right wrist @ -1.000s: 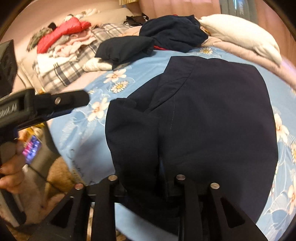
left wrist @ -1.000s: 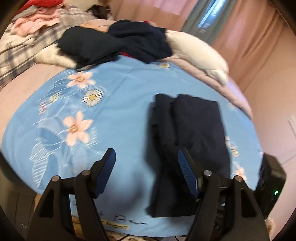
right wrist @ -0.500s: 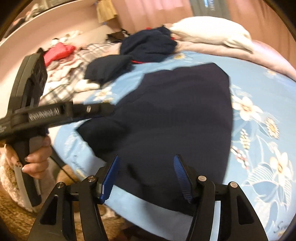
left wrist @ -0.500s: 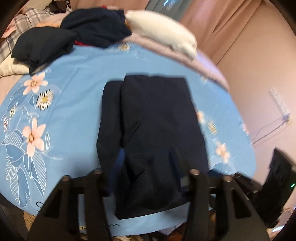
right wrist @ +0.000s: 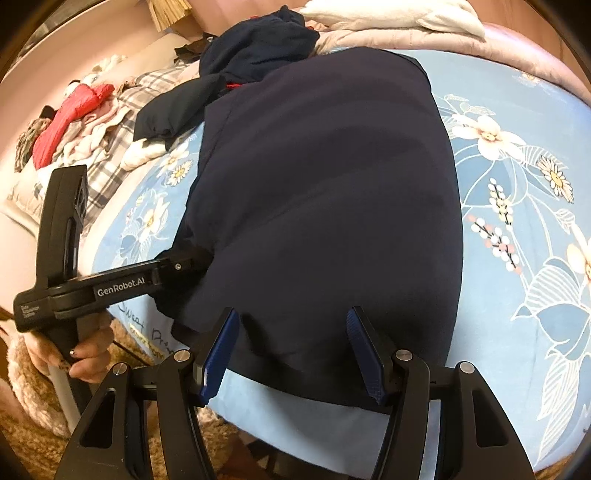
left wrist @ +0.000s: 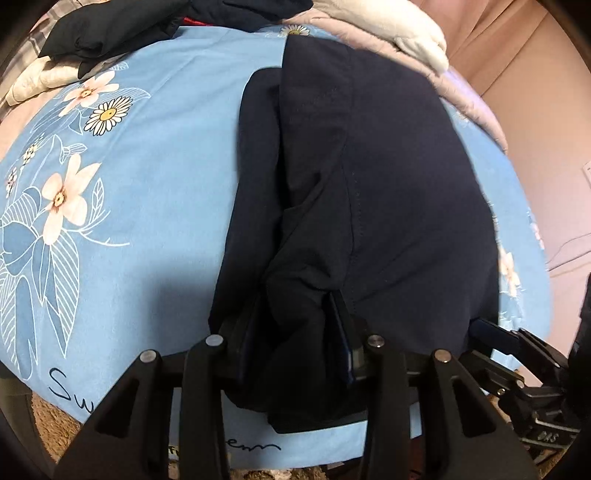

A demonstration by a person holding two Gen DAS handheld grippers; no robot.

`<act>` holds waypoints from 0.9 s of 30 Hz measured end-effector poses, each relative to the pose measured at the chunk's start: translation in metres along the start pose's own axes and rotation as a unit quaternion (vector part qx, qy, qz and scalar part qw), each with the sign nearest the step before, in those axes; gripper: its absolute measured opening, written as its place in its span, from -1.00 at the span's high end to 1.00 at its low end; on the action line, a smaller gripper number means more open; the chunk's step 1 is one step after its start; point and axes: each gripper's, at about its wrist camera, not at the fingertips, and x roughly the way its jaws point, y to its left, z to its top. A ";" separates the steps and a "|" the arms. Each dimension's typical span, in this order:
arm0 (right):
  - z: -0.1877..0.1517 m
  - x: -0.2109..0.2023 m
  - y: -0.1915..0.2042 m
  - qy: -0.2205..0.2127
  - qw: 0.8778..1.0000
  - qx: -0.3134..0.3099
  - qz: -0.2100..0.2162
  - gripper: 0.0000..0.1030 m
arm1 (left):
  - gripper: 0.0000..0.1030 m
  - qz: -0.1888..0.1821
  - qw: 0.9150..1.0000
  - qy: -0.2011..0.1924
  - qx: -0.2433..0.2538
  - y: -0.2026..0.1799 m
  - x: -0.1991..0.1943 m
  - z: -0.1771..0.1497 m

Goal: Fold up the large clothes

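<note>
Behind the folded navy garment (right wrist: pixel 325 192), a heap of dark clothes (right wrist: pixel 255 48) sits at the far side of the bed, touching the garment's far left corner in the right wrist view. A white pillow (left wrist: pixel 402 33) lies beyond it, and a red jacket (right wrist: pixel 70 114) tops a pile of plaid and pale laundry further left. Nothing blocks the garment except the fingers themselves.

The bed carries a light blue sheet (left wrist: pixel 166 155) printed with daisies and large pale flowers, with script lettering along its near edge. Pink curtains and a pink wall close the room on the right; brown shaggy carpet (right wrist: pixel 26 384) shows below the bed edge.

The garment lies flat near the sheet's near edge, a narrower folded layer showing along its left side. The left gripper (left wrist: pixel 295 332) has just been closing, and its fingers now pinch a raised bunch of the garment's near left hem; the pads look buried in cloth, though dark fabric makes the contact hard to judge. A hand (right wrist: pixel 85 354) grips its handle. The right gripper (right wrist: pixel 291 350) has just been opening, and its blue fingers (right wrist: pixel 221 350) stand apart, straddling the near hem further right, not pressing the cloth.
</note>
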 end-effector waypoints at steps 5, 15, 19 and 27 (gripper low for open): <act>0.014 -0.032 -0.015 -0.047 0.999 0.004 -0.019 -0.37 | -0.84 -0.046 0.998 -0.041 0.015 -0.005 -0.039 0.009; 0.051 0.006 -0.070 -0.038 0.997 0.072 -0.015 -0.66 | -0.95 -0.040 0.999 0.010 0.008 0.000 0.003 0.019; 0.060 0.028 -0.081 -0.018 0.997 0.074 -0.014 -0.66 | -0.95 -0.076 0.997 0.031 -0.010 -0.001 0.023 0.018; 0.067 0.050 -0.097 -0.001 0.995 0.092 0.026 -0.70 | -0.38 -0.107 0.993 0.050 -0.017 -0.009 0.040 0.022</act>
